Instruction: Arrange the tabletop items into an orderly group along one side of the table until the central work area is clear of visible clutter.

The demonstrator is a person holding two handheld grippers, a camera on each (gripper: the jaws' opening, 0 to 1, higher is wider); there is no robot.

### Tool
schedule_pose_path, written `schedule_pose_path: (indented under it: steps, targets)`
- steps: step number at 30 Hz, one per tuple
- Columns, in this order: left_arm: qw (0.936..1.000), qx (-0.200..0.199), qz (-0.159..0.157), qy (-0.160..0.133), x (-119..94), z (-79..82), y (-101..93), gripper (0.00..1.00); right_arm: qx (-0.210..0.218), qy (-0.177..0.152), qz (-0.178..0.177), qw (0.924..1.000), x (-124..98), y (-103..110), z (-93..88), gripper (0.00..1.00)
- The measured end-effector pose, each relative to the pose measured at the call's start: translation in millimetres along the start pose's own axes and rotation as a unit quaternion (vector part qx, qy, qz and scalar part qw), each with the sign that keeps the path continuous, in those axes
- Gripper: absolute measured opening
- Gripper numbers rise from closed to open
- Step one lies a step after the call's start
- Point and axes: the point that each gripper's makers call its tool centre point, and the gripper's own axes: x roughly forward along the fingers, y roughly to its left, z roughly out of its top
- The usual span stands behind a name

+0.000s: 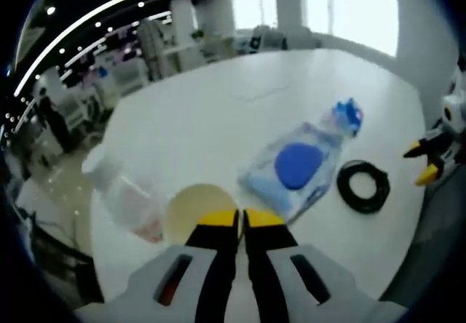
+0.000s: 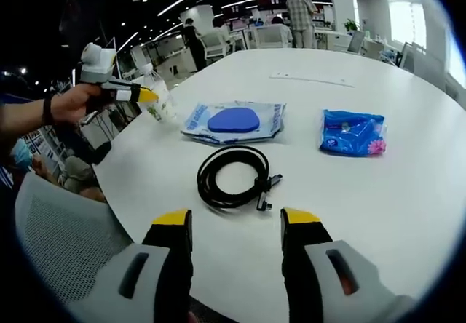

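Note:
My left gripper (image 1: 241, 219) is shut, its yellow tips nearly touching. Just beyond them lies a pale yellow round thing (image 1: 195, 206); I cannot tell what it is. A clear bottle (image 1: 125, 194) with a white cap sits to their left. In the right gripper view the left gripper (image 2: 144, 95), held by a hand (image 2: 71, 103), touches that bottle (image 2: 159, 99) at the table's edge. My right gripper (image 2: 237, 222) is open over the near edge, short of a black cable coil (image 2: 233, 176). Beyond lie a wipes pack (image 2: 233, 121) with a blue lid and a blue packet (image 2: 352, 132).
The white table (image 2: 364, 206) is wide and bare around these items. A thin white sheet (image 2: 313, 79) lies toward its far side. A grey mesh chair (image 2: 65, 243) stands at the near left edge. Chairs and people stand beyond the far edge.

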Motion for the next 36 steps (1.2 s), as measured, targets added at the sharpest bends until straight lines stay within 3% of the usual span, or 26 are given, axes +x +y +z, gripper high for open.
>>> schedule_pose_path:
  steps: [8, 19, 36]
  targets:
    - [0.9999, 0.013, 0.005, 0.003, 20.0, 11.0, 2.6, 0.00, 0.006, -0.004, -0.002, 1.0000, -1.3, -0.4, 1.4, 0.49]
    - [0.9994, 0.018, 0.015, 0.026, 42.4, 4.2, 8.2, 0.00, 0.021, -0.016, -0.009, 0.9996, -6.2, -4.1, 4.9, 0.50]
    - [0.9983, 0.038, 0.012, 0.042, 48.7, -0.7, 4.6, 0.01, 0.029, -0.021, -0.010, 0.9993, -6.7, -6.5, 7.8, 0.51]
